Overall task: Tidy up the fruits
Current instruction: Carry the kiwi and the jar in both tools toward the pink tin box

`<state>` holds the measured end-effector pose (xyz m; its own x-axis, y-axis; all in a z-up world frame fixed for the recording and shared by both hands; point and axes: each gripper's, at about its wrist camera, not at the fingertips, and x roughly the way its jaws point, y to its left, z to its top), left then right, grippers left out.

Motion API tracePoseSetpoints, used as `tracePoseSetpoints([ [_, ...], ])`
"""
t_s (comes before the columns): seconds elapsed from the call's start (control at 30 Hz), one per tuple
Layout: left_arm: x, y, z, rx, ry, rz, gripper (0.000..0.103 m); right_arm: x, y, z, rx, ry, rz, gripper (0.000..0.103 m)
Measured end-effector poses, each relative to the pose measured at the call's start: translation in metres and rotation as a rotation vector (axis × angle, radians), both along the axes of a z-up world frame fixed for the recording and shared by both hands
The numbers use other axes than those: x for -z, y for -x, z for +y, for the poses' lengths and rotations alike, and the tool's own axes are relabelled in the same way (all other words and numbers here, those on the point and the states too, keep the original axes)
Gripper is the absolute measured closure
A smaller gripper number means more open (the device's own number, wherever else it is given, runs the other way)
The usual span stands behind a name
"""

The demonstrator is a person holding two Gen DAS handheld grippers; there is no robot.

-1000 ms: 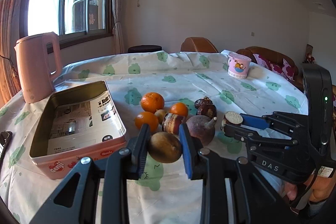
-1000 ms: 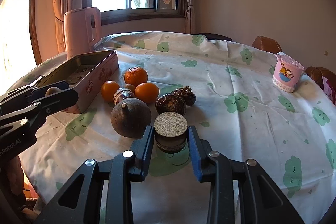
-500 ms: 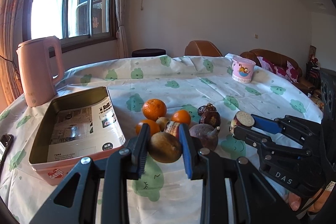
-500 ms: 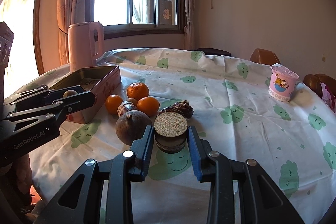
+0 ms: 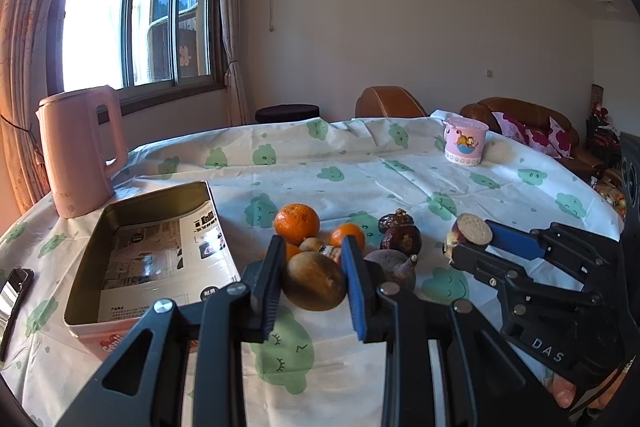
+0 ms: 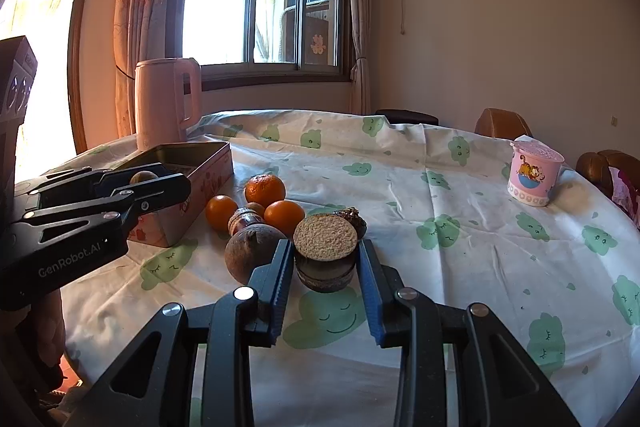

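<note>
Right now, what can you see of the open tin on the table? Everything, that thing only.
The tin is a rectangular metal box with no lid on it, pink outside with red lettering low on the near wall, dull gold inside. Its walls are straight and reflective. A printed paper sheet lies flat on the bottom; no fruit is in it. It sits flat on the cloud-print tablecloth, in front of the pink kettle and left of the fruit pile. Neither gripper touches it.

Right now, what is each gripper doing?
Left gripper: closed on the brown round fruit.
Right gripper: closed on the cut dark fruit.
</note>
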<state>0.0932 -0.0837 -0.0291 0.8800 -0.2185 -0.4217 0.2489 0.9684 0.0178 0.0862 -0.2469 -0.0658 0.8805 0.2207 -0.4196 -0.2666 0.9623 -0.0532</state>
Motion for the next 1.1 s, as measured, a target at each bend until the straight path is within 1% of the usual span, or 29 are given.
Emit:
tracePoseSetpoints([
  [0.63, -0.008, 0.001, 0.003, -0.021, -0.009, -0.042, 0.073, -0.004, 0.007, -0.001, 0.003, -0.002, -0.063, 0.069],
  [0.97, -0.015, -0.001, 0.011, -0.037, -0.003, -0.061, 0.073, -0.007, 0.007, 0.003, 0.0, 0.014, -0.082, 0.069],
  [1.1, -0.017, -0.003, 0.016, -0.044, -0.003, -0.066, 0.073, -0.012, 0.005, 0.009, -0.013, 0.03, -0.09, 0.069],
])
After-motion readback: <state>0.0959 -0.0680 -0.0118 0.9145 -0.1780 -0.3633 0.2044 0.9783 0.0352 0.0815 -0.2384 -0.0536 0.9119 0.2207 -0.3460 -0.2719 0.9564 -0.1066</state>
